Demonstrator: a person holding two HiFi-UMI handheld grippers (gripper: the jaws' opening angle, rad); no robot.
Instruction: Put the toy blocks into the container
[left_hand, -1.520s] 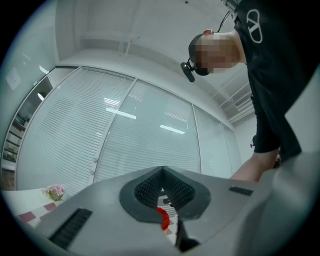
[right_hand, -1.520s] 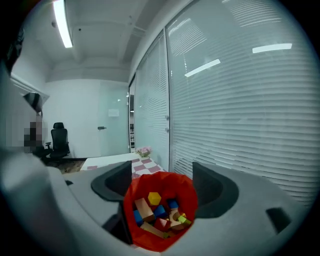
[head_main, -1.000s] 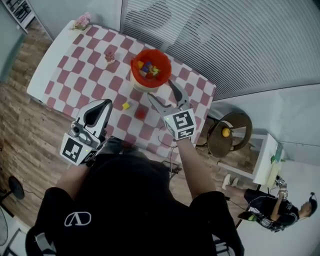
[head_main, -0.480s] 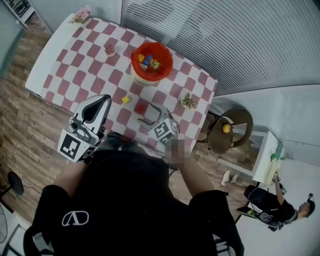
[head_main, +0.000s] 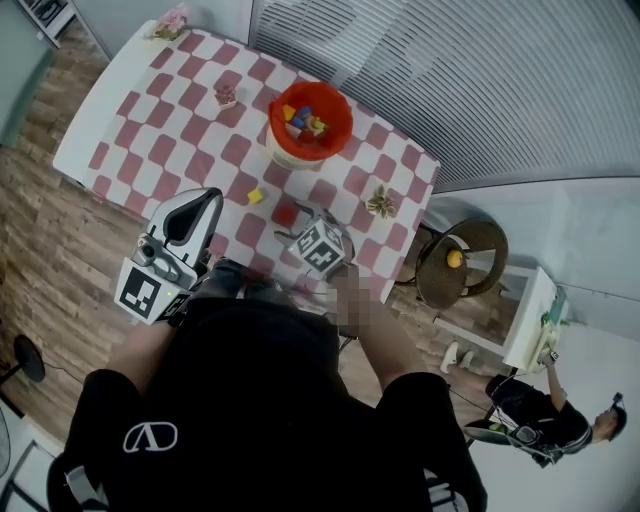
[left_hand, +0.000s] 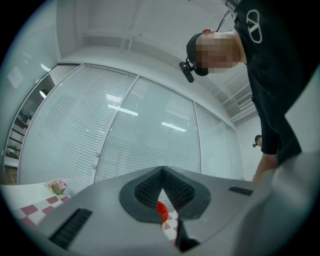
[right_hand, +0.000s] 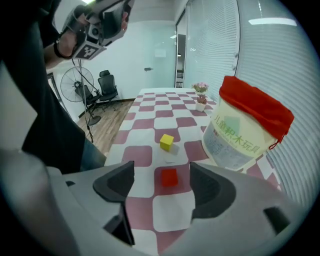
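Red-and-white checked cloth fills the upper left of the head view. Towards the upper middle of it stands the white plastic tub with a red liner, with several coloured toy blocks already inside. Below the tub on the cloth lie a small yellow cube block and a small red cube block, near each other but apart. The right gripper is low over the cloth with its jaws well apart. In its own view the red cube sits on the cloth between the two pads, touched by neither, with the yellow cube beyond it and the tub at the right. The left gripper, at the lower left of the head view near the cloth's lower edge, has its jaws closed together on nothing.
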